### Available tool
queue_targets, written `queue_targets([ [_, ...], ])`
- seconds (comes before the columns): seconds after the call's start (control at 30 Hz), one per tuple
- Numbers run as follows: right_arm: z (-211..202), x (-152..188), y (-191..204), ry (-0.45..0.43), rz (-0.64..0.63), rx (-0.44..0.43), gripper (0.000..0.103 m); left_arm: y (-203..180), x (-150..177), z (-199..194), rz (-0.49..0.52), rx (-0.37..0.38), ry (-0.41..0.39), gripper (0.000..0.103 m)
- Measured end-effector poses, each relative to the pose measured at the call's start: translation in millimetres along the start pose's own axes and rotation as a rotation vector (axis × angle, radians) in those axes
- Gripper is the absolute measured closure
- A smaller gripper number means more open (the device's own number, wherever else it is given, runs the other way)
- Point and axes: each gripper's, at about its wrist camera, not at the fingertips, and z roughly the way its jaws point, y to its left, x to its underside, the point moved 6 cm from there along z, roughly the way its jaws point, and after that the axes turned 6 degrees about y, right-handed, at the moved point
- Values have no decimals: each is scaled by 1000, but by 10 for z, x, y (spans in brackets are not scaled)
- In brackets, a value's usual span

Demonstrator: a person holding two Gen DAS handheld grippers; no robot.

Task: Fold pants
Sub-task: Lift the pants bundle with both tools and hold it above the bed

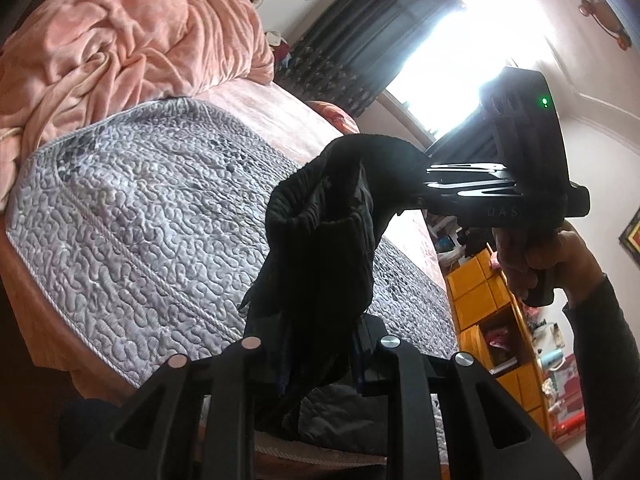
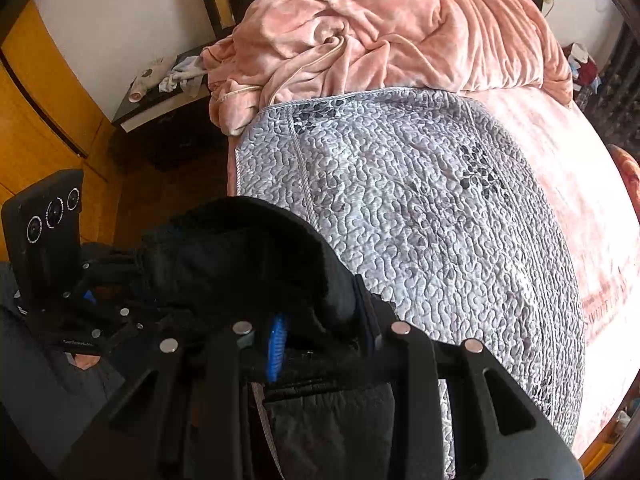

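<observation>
One pants (image 1: 320, 240), two grippers (image 1: 316, 360) (image 2: 320, 344), one quilt (image 2: 420, 208), seemingly one blanket (image 2: 380, 28)

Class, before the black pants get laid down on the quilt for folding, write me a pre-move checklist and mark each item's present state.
1. Left hand-held gripper clamped on the black pants: ok.
2. Right hand-held gripper clamped on the pants: ok.
3. Pants lifted off the grey quilt: ok.
4. Waistband spread flat between the grippers: not ok, bunched.
5. Pink blanket off the quilt's middle: ok.
6. Legs hanging untwisted: cannot tell.
</observation>
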Motion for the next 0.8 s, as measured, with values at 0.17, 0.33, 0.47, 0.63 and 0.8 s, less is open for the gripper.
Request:
queue_targets([
  [0.17,-69,120,-28,-17,17,7,74,-142,35,6,39,-6,5,80],
  [0.33,-147,236,-43,-37,22,21,74,-267,65,8,79,-16,12,80],
  [0.47,-218,363,-64,-53,31,33,74,-380,97,29,114,-20,19,80],
  [0.63,-288,529,-97,-83,45,36,74,-538,151,63,165,-29,24,80],
  [0.8,-334,680,-141,-95,64,41,74,-680,214,113,207,-32,34,80],
])
